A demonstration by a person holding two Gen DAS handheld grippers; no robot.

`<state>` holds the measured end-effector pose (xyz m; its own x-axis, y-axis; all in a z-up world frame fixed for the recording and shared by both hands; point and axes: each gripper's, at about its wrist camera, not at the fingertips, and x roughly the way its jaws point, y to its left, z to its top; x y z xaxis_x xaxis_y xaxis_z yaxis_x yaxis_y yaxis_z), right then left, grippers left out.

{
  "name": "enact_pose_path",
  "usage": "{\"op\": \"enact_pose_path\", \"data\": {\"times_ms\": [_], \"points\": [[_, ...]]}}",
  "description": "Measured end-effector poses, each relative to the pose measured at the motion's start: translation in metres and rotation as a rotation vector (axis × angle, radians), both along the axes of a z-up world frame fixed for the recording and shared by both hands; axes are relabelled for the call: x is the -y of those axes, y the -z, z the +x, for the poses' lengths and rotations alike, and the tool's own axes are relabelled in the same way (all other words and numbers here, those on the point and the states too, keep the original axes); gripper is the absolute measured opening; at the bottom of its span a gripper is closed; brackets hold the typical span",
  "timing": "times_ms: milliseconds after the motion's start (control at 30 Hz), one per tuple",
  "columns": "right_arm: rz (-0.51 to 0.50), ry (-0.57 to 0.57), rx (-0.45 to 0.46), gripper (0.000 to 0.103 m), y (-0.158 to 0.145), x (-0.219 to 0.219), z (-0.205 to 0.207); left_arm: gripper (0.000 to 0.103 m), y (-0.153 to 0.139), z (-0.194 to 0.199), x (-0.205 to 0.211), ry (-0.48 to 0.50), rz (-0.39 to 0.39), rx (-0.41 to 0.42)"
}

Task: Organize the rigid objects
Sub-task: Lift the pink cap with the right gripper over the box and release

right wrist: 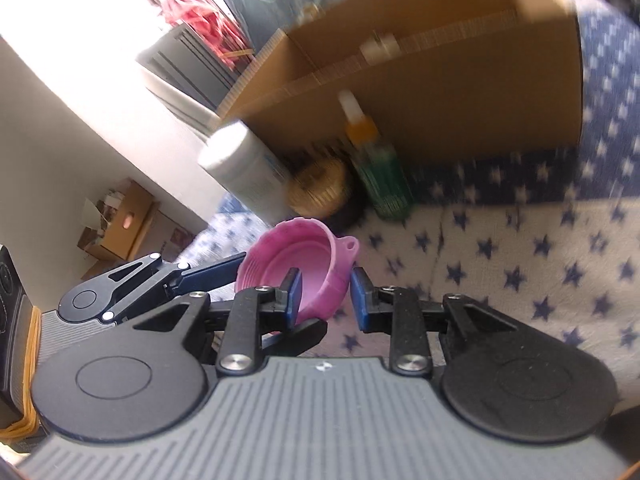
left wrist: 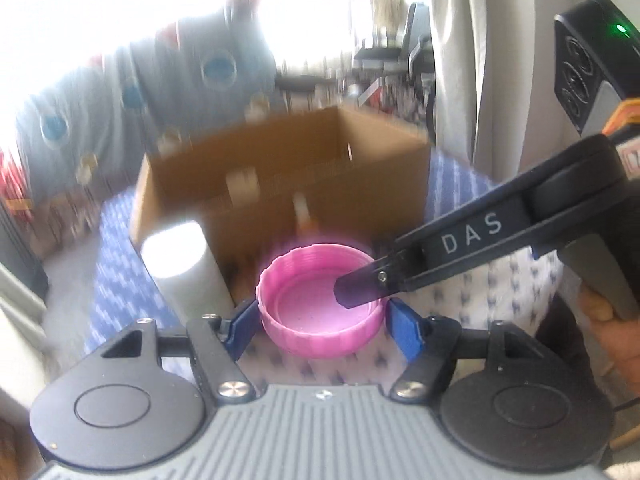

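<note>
Two grippers meet on one object, a round pink ribbed plastic lid [left wrist: 320,312] lying hollow side up. The left gripper [left wrist: 322,322] has its blue pads spread either side of the lid's outer wall, close against it, though firm pressure cannot be confirmed. The right gripper [right wrist: 325,296] is clamped across the lid's rim, one pad inside the hollow and one outside. The lid sits low over the star-patterned fleece blanket [right wrist: 520,264], and the open brown cardboard box [left wrist: 280,184] stands straight ahead beyond it, so the coming move likely carries it forward and over the box's near wall.
</note>
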<state>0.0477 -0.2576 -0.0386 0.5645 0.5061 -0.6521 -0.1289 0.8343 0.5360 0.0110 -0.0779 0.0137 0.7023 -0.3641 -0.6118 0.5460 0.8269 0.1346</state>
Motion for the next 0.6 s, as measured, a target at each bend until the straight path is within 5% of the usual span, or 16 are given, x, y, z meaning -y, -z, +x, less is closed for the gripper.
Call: {"op": "enact_pose_path", "data": {"times_ms": [167, 300, 433, 600], "points": [[-0.005, -0.024, 0.123, 0.026, -0.062, 0.003, 0.017, 0.071, -0.050, 0.018, 0.005, -0.002, 0.001, 0.152], [-0.026, -0.057, 0.188, 0.026, -0.101, 0.005, 0.053, 0.071, -0.078, 0.058, 0.013, 0.000, 0.008, 0.165], [-0.039, -0.087, 0.163, 0.027, -0.116, 0.014, 0.105, 0.071, -0.082, 0.118, 0.023, 0.015, 0.017, 0.040], [-0.014, -0.114, -0.009, 0.028, -0.096, 0.031, 0.179, 0.071, -0.048, 0.183, 0.031, 0.036, 0.067, -0.172]]}}
